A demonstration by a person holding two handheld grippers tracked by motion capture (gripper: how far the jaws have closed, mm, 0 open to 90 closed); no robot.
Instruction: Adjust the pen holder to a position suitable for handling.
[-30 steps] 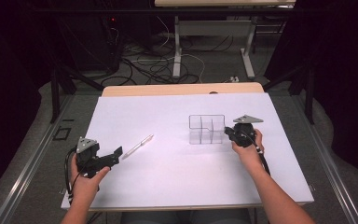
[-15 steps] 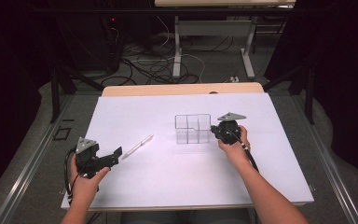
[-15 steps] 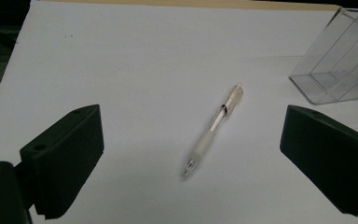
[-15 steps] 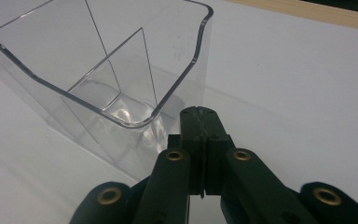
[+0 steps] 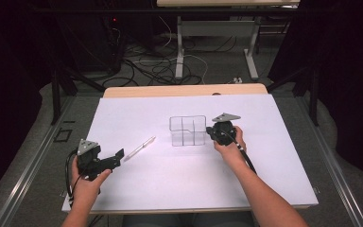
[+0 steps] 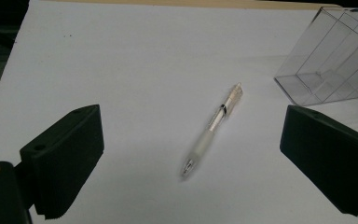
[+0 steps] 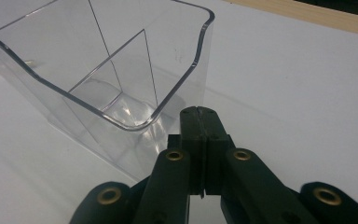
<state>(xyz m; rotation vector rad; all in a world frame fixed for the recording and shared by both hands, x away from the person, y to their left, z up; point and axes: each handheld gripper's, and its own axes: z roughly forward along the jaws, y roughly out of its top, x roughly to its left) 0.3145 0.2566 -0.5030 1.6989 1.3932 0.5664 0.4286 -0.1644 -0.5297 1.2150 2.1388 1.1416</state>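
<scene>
Clear plastic forms the divided organizer [image 5: 187, 131], which stands upright near the middle of the white table [image 5: 137, 189], its thin inner walls splitting it into several open-topped compartments. The right gripper [image 5: 216, 133] sits just beside its right-hand wall. In the right gripper view the two black jaws are pressed flat together with nothing between them, and their joined tips lie right at the rounded corner of the organizer [image 7: 107, 88]; whether they actually touch the plastic I cannot tell. The person's right hand [image 5: 230, 144] wraps the gripper body from behind, with the cable trailing back along the forearm.

To the left, well apart from the organizer, a translucent pen [image 5: 139, 149] lies flat on the table, slanted so that one end points toward the left gripper [image 5: 118, 156]. That gripper is held low near the table's front-left corner in the person's left hand [image 5: 87, 182]. In the left gripper view its jaws stand wide apart, one at each side, and the pen [image 6: 213, 128] lies on the white surface ahead between them, untouched. The organizer [image 6: 328, 60] appears at the upper right of that view.
</scene>
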